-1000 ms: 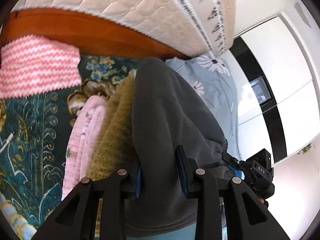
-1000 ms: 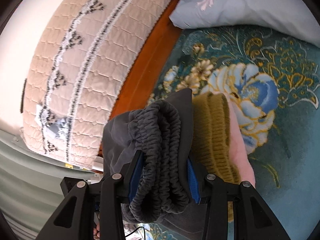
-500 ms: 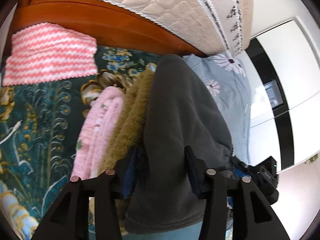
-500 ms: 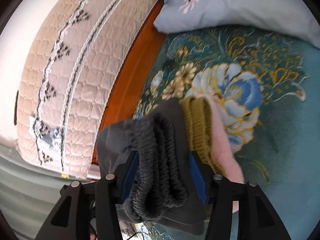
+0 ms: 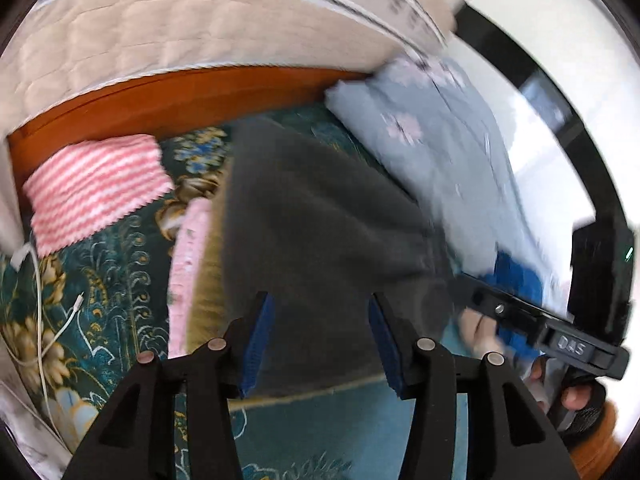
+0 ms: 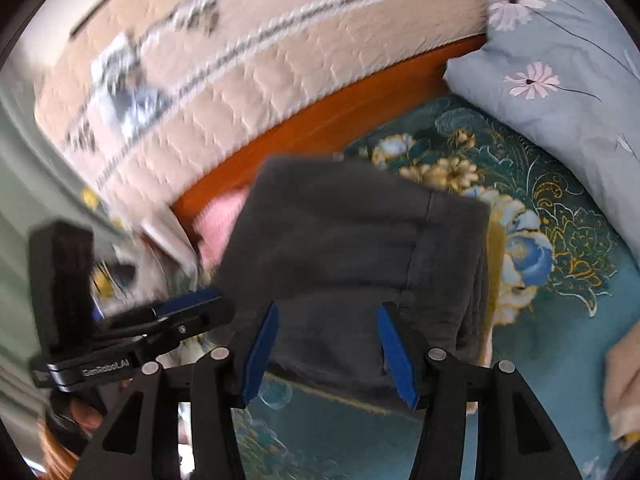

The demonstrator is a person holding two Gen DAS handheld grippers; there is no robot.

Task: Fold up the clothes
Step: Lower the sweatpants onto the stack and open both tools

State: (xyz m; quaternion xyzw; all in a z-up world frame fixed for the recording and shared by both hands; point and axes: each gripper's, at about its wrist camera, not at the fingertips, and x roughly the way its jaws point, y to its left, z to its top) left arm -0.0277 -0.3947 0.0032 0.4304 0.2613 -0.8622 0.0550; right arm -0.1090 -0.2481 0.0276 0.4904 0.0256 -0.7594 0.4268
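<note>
A folded dark grey garment point(image 5: 320, 220) lies flat on top of an olive garment point(image 5: 206, 280) and a pink one point(image 5: 188, 264), stacked on the teal floral bedspread point(image 5: 100, 280). My left gripper point(image 5: 320, 320) hovers over its near edge, open, the blue pads apart from the cloth. My right gripper point(image 6: 328, 320) is open too, above the same grey garment point(image 6: 340, 232) at its waistband end, with nothing pinched. Each view shows the other gripper at its side, the right one point(image 5: 516, 312) and the left one point(image 6: 188, 304). Both pictures are blurred.
A folded pink-and-white striped cloth point(image 5: 96, 188) lies left of the stack by the orange wooden bed frame point(image 5: 180, 100). A quilted beige headboard point(image 5: 180, 20) rises behind. A pale blue flowered pillow point(image 6: 560, 80) lies to the right. A white cable point(image 5: 40, 300) runs along the left edge.
Both grippers let go of the grey garment, opened wider and drew back and up. The garment, held bunched before, now lies flat on the stack.
</note>
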